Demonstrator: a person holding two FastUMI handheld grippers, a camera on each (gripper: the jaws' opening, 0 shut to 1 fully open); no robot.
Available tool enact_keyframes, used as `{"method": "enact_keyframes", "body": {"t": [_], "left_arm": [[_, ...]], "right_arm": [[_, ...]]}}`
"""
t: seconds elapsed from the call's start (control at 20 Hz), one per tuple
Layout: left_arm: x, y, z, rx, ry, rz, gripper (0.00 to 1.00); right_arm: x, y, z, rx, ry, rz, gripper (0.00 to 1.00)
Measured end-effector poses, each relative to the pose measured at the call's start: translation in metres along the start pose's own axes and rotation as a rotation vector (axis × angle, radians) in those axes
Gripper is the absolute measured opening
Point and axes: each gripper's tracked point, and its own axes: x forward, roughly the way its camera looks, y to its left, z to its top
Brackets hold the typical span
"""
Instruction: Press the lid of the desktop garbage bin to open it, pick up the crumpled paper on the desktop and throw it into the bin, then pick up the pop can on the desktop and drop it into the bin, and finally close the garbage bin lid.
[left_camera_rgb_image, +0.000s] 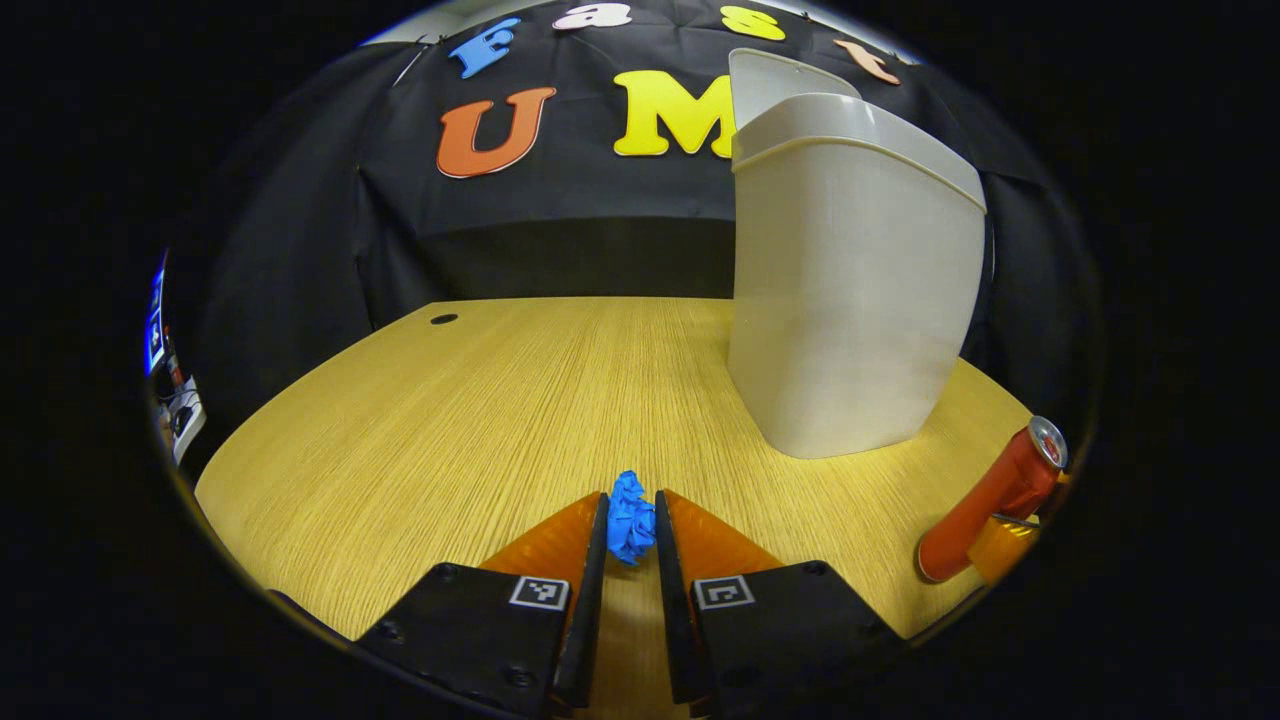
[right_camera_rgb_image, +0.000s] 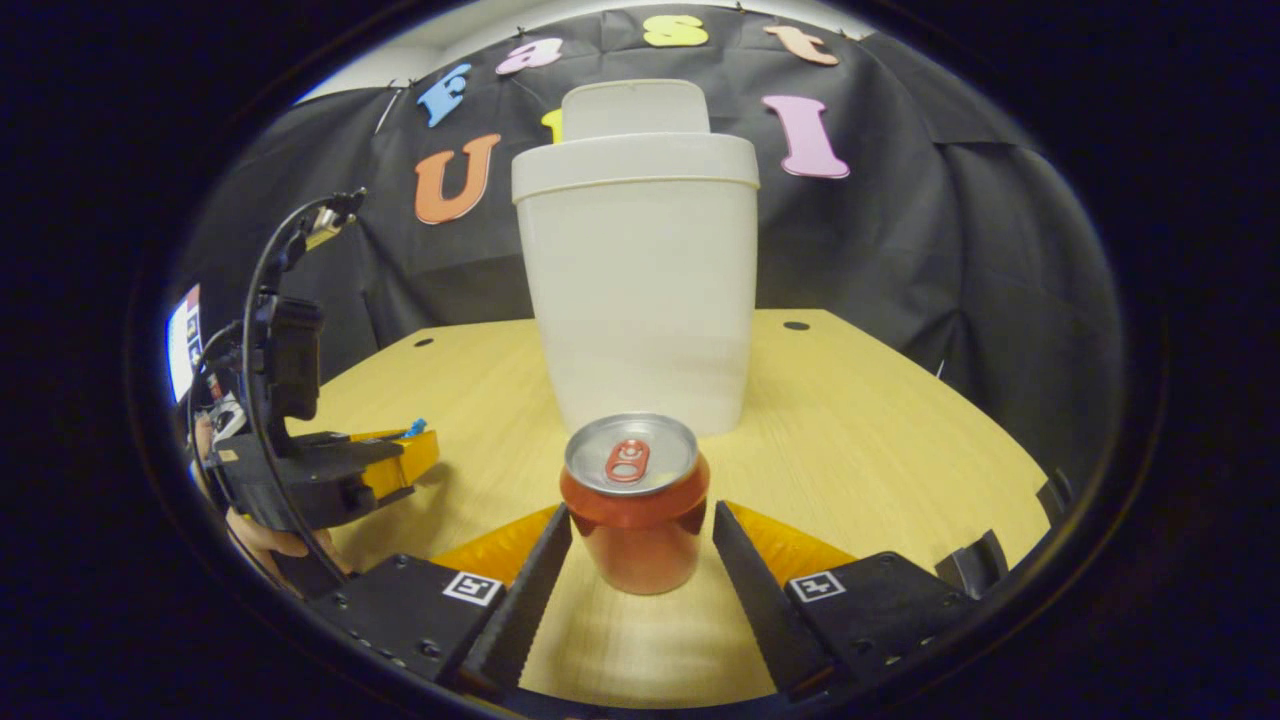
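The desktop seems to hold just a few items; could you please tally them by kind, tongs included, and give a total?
Garbage bin, lid up: 1
Crumpled paper, blue, between the left tongs' fingers: 1
Pop can, upright between the right tongs' open fingers: 1
Tongs: 2
Total: 5
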Motion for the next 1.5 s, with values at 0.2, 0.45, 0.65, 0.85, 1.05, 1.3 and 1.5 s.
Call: {"method": "enact_keyframes", "body": {"t": [0.2, 0.45, 0.65, 0.85, 1.05, 1.3, 1.5], "left_arm": [[-0.004, 0.001, -0.003, 0.002, -0.003, -0.009, 0.31], [-0.009, 0.005, -0.001, -0.007, -0.03, 0.001, 0.31], [-0.013, 0.009, 0.002, -0.016, -0.058, 0.045, 0.31], [-0.024, 0.01, 0.011, -0.006, -0.066, 0.063, 0.31], [-0.054, 0.0, 0.04, 0.011, -0.152, 0.086, 0.31], [-0.094, -0.02, 0.076, -0.029, -0.253, 0.086, 0.31], [-0.111, -0.047, 0.084, 0.01, -0.274, 0.081, 0.31]], "right_arm": [[0.009, -0.003, 0.005, -0.038, -0.029, -0.035, 0.82], [-0.008, -0.007, 0.024, -0.027, -0.115, -0.035, 0.8], [-0.033, -0.007, 0.044, -0.074, -0.176, -0.031, 0.8], [-0.062, -0.014, 0.071, -0.144, -0.251, -0.045, 0.8], [-0.091, -0.024, 0.091, -0.163, -0.319, -0.011, 0.8], [-0.111, -0.053, 0.105, -0.141, -0.346, -0.006, 0.79], [-0.128, -0.076, 0.124, -0.074, -0.388, 0.013, 0.79]]}}
